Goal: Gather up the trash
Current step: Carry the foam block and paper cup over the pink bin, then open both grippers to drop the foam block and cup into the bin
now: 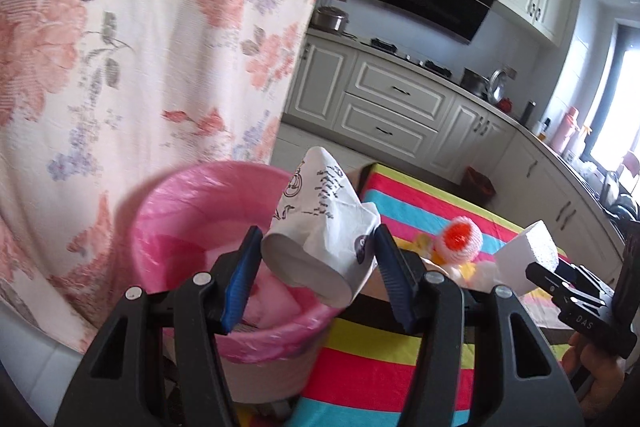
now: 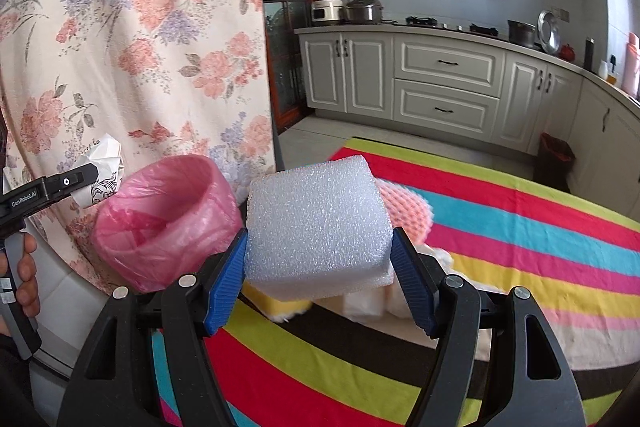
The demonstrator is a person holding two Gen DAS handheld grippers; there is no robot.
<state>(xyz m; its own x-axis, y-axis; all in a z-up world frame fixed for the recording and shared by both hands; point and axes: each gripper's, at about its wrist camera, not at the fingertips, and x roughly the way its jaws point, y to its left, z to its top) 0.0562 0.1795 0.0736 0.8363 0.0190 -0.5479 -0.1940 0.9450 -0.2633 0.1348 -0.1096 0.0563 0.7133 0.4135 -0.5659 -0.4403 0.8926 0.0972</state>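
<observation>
My left gripper [image 1: 316,247] is shut on a crumpled white paper cup [image 1: 320,223] with black print, held just over the near rim of a bin lined with a pink bag [image 1: 192,223]. My right gripper [image 2: 318,247] is shut on a white foam block [image 2: 316,223], above the striped cloth and to the right of the pink-lined bin [image 2: 168,219]. In the left wrist view the foam block [image 1: 528,251] and the right gripper show at the right edge. In the right wrist view the paper cup [image 2: 102,163] shows at the left.
A table with a bright striped cloth [image 2: 500,239] holds a pink foam net [image 2: 404,207], a yellow sponge [image 2: 276,303] and soft white scraps. A pink-and-orange foam piece [image 1: 456,239] lies there too. A floral curtain [image 1: 140,47] hangs behind the bin. Kitchen cabinets [image 2: 444,83] stand beyond.
</observation>
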